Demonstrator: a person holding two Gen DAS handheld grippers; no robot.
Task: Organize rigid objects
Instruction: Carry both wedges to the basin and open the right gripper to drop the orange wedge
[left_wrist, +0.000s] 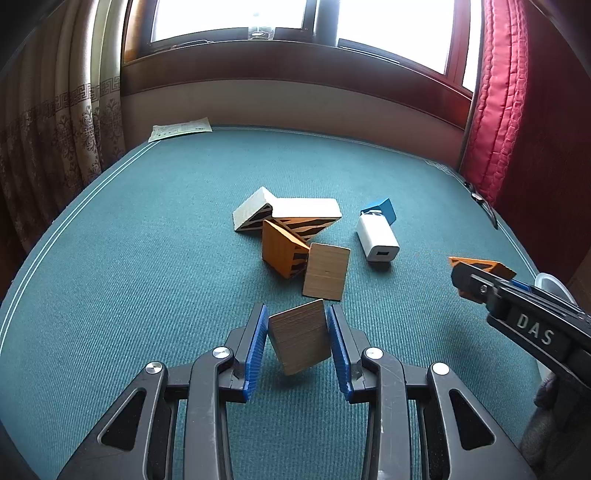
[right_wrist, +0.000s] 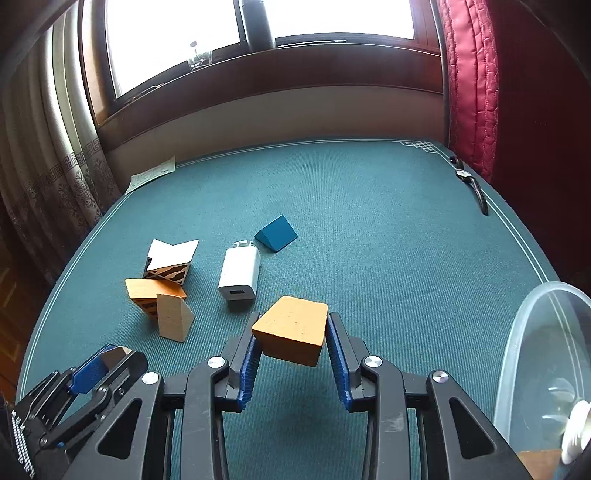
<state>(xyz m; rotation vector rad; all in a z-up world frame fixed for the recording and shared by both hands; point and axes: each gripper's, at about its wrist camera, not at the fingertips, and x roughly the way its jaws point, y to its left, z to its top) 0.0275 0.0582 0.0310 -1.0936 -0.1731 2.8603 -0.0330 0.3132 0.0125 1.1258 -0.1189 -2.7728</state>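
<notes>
— Clear plastic, that tub (right_wrist: 532, 354) at the right edge of the table (right_wrist: 369, 206). Anything in it?

— Something pale and round shows low inside, with a brown piece beneath it; too blurred to name.

— And the tools?

— Right tool (right_wrist: 291, 345) is clenched on an orange block (right_wrist: 291, 334), lifted off the green cloth, close to the tub. Left tool (left_wrist: 297, 339) is clenched on a plain wooden block (left_wrist: 299, 341), tilted, also off the cloth.

— What lies loose?

— A heap of striped blocks (left_wrist: 291, 221), touching one another, with another wooden block (left_wrist: 327, 271) leaning against them. Just beside sits a white charger (left_wrist: 378, 240), and a blue wedge (left_wrist: 380, 208) behind it.
</notes>
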